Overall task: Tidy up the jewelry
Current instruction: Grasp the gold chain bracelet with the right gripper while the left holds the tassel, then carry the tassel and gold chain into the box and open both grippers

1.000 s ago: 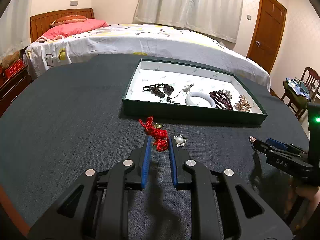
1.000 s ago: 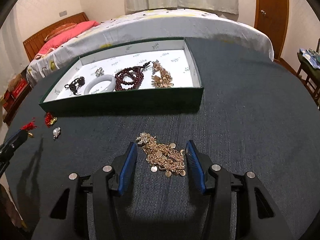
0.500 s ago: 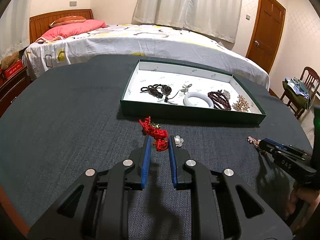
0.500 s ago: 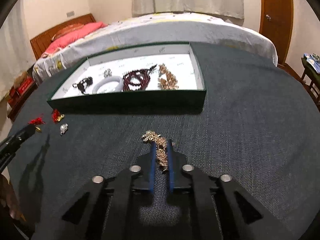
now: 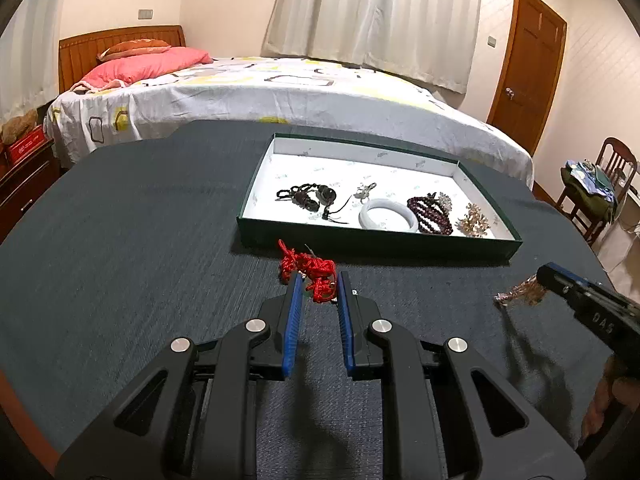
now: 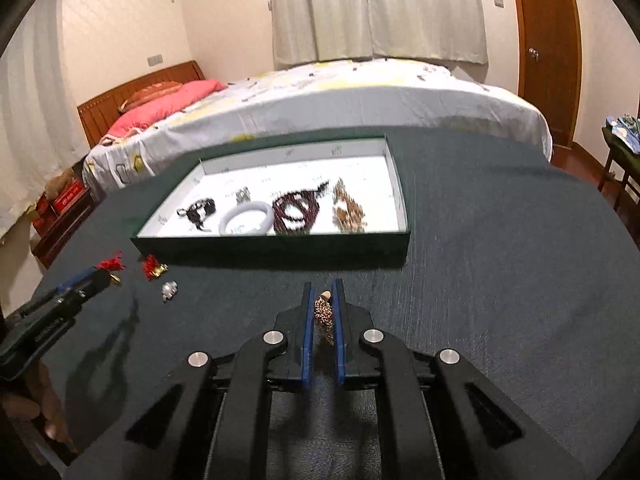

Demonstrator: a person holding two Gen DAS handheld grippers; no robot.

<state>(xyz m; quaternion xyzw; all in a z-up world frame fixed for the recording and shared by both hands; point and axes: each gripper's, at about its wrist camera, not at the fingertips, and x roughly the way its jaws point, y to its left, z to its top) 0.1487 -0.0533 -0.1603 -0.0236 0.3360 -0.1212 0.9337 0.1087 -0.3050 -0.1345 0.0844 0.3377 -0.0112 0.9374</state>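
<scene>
A green tray (image 5: 376, 243) with a white inside holds several pieces: a dark bracelet, a white bangle (image 5: 387, 215), dark red beads and a gold piece. My left gripper (image 5: 318, 284) is shut on a red knotted cord ornament (image 5: 308, 269) just in front of the tray. My right gripper (image 6: 321, 294) is shut on a gold chain necklace (image 6: 323, 311), lifted off the table; it shows in the left wrist view too (image 5: 520, 292). A small pearl brooch (image 6: 169, 289) and a red-and-gold piece (image 6: 154, 267) lie on the table at the left.
The dark blue-grey round table (image 5: 120, 240) carries everything. A bed (image 5: 240, 92) stands behind it, a wooden door (image 5: 528, 68) at the back right, and a chair (image 5: 600, 188) with things on it at the far right.
My right gripper closed on the gold chain and lifted it off the table. My left gripper rose with the red cord ornament; the pearl brooch stayed on the table.
</scene>
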